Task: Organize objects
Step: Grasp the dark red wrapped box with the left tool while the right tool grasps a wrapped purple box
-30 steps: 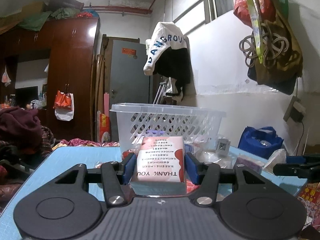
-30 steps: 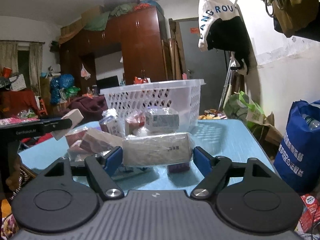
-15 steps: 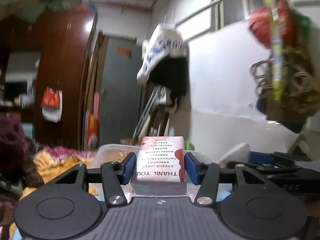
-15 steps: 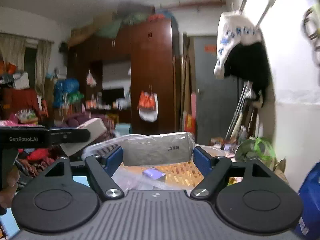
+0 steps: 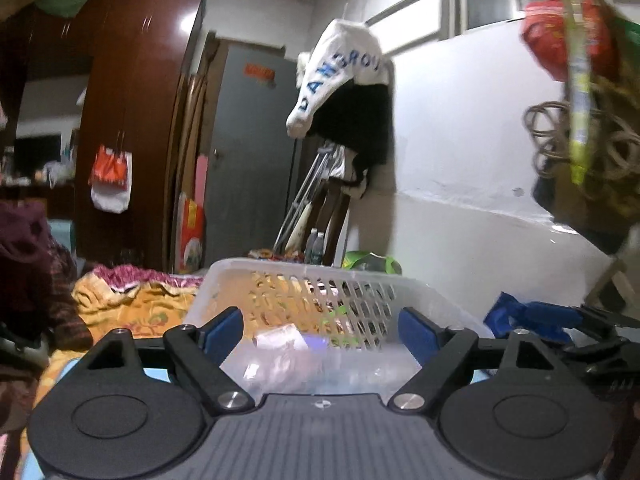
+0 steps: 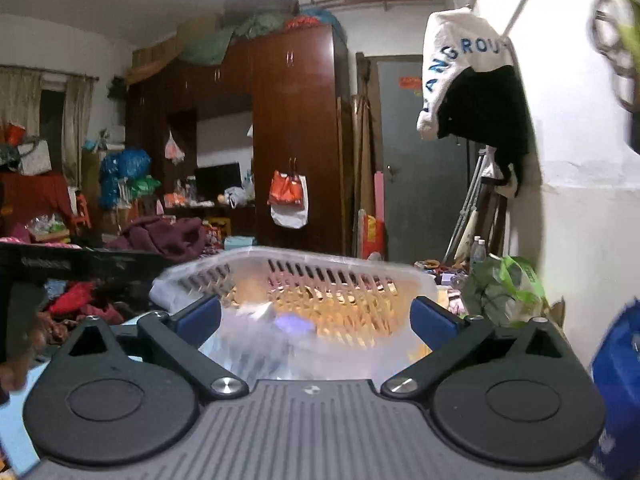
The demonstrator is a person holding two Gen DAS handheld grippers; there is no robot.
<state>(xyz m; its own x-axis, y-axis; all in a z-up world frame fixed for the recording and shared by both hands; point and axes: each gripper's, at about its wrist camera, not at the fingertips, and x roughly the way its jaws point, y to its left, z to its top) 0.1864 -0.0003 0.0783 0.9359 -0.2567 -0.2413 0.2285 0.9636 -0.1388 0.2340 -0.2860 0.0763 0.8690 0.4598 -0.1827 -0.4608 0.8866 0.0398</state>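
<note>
A white plastic lattice basket stands just ahead of and below both grippers. My left gripper hovers over its near rim, jaws opening, nothing between the blue pads. A blurred pink-and-white packet lies below it inside the basket. My right gripper also hangs over the basket with its jaws opening wide and empty. A blurred clear-wrapped pack is beneath it in the basket, beside a small purple item. Each gripper shows at the edge of the other's view.
A blue bag and a green bag sit at the right by the white wall. Clothes hang on that wall. A dark wardrobe and grey door stand behind. Patterned bedding lies to the left.
Both grippers rose from the table to above the basket while holding their packets, then opened. The "THANK YOU" packet and the clear-wrapped box have left the jaws and dropped into the basket.
</note>
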